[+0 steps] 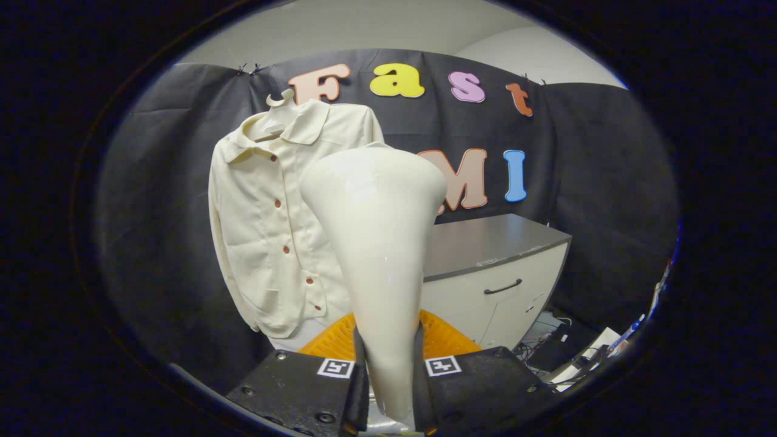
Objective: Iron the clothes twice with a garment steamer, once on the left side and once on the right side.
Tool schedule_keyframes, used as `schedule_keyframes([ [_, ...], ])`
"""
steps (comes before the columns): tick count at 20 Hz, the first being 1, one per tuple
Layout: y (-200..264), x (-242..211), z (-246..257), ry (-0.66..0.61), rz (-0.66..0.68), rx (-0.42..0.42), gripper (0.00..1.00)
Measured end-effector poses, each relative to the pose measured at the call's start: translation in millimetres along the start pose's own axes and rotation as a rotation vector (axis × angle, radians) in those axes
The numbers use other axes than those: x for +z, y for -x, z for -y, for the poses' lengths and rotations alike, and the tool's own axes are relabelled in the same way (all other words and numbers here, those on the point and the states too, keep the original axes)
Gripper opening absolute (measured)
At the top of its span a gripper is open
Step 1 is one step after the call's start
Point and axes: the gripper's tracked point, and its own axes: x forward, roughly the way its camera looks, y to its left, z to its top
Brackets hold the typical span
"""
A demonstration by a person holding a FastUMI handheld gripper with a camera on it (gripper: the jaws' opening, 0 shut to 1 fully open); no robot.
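Observation:
A cream garment steamer (377,243) stands upright between my fingers, its wide head flaring above them. My gripper (388,388) is shut on the steamer's narrow handle, both fingers (357,388) pressing its sides. Beyond it to the left hangs a cream button-up jacket (273,224) on a white hanger (280,103) against the black cloth wall. The steamer's head is in front of the jacket's right edge and hides part of it; I cannot tell whether they touch.
A white cabinet (504,285) with a grey top and a dark handle stands behind and right of the steamer. An orange ribbed thing (449,340) lies just beyond my fingers. Cables and boxes (583,352) clutter the floor at the right.

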Motion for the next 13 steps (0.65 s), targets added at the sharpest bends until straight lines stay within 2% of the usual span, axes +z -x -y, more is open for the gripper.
schedule_keyframes([
  [6,33,-22,66,-0.024,-0.006,-0.029,0.28],
  [10,42,-30,112,-0.044,0.014,0.018,0.28],
  [13,40,-33,149,-0.036,0.023,0.085,0.29],
])
